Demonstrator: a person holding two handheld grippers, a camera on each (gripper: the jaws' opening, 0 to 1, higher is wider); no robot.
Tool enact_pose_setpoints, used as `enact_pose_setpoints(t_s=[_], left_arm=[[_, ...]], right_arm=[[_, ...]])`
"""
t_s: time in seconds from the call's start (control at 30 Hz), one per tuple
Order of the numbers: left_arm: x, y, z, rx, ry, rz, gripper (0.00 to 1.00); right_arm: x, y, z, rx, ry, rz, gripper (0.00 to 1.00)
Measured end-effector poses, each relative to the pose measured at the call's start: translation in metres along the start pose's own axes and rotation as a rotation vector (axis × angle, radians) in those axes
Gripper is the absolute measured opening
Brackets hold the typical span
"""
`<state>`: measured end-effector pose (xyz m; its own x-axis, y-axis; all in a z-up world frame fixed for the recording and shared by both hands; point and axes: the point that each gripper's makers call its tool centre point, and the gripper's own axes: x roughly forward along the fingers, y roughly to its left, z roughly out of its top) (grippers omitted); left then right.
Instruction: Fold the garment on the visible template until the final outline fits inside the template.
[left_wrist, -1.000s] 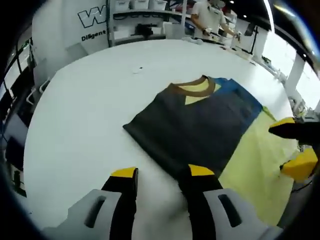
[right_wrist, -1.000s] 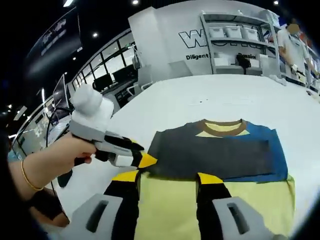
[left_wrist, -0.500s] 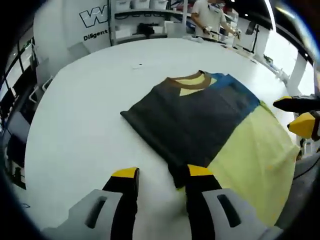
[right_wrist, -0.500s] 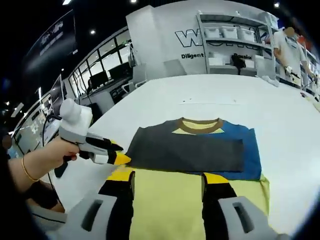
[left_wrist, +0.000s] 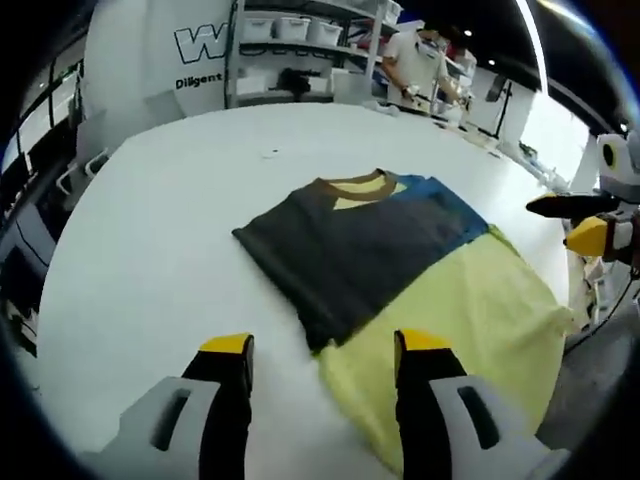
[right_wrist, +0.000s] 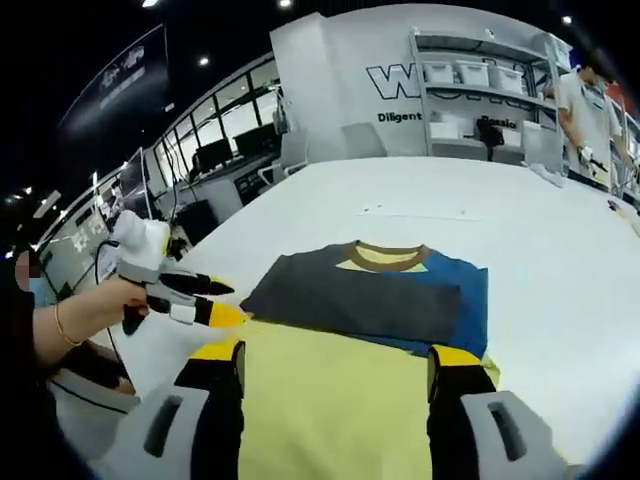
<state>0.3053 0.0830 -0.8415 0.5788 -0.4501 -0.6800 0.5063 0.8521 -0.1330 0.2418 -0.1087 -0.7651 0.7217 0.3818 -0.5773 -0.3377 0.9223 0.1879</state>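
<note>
White table (left_wrist: 150, 220) under folded garment (left_wrist: 370, 240); shelving (right_wrist: 480, 100) behind

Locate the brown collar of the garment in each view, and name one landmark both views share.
Left gripper view: the brown collar sits above centre, at the garment's far end.
Right gripper view: the brown collar sits just above centre, slightly right.
Shared landmark: the white shelving rack beside the wall lettering.

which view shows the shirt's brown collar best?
Right gripper view: the brown collar faces the camera squarely, centred at the shirt's top edge. In the left gripper view the collar shows too, but skewed and smaller.
</note>
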Motion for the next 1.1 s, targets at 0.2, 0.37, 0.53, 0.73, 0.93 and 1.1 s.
enact_pose_setpoints(t_s=[0.2, 0.37, 0.53, 0.73, 0.93, 1.1], left_arm=[[-0.035, -0.017, -0.002, 0.007, -0.011, -0.001, 0.64], [-0.051, -0.032, -0.012, -0.002, -0.009, -0.005, 0.69], [-0.061, -0.041, -0.024, 0.011, 0.017, -0.005, 0.68], [-0.075, -0.051, -0.034, -0.006, 0.032, -0.017, 0.66], [-0.083, -0.057, -0.047, 0.012, 0.062, -0.014, 0.64], [-0.101, -0.062, -0.081, -0.030, 0.123, -0.010, 0.62]], right_arm=[[-0.028, -0.010, -0.002, -0.002, -0.025, 0.042, 0.77], [-0.041, -0.019, -0.015, -0.025, 0.001, 0.061, 0.79], [-0.054, -0.033, -0.032, -0.017, 0.029, 0.041, 0.80], [-0.069, -0.044, -0.051, -0.009, 0.056, 0.025, 0.79], [-0.077, -0.049, -0.063, -0.014, 0.084, 0.022, 0.79], [-0.094, -0.054, -0.084, -0.018, 0.119, 0.033, 0.78]])
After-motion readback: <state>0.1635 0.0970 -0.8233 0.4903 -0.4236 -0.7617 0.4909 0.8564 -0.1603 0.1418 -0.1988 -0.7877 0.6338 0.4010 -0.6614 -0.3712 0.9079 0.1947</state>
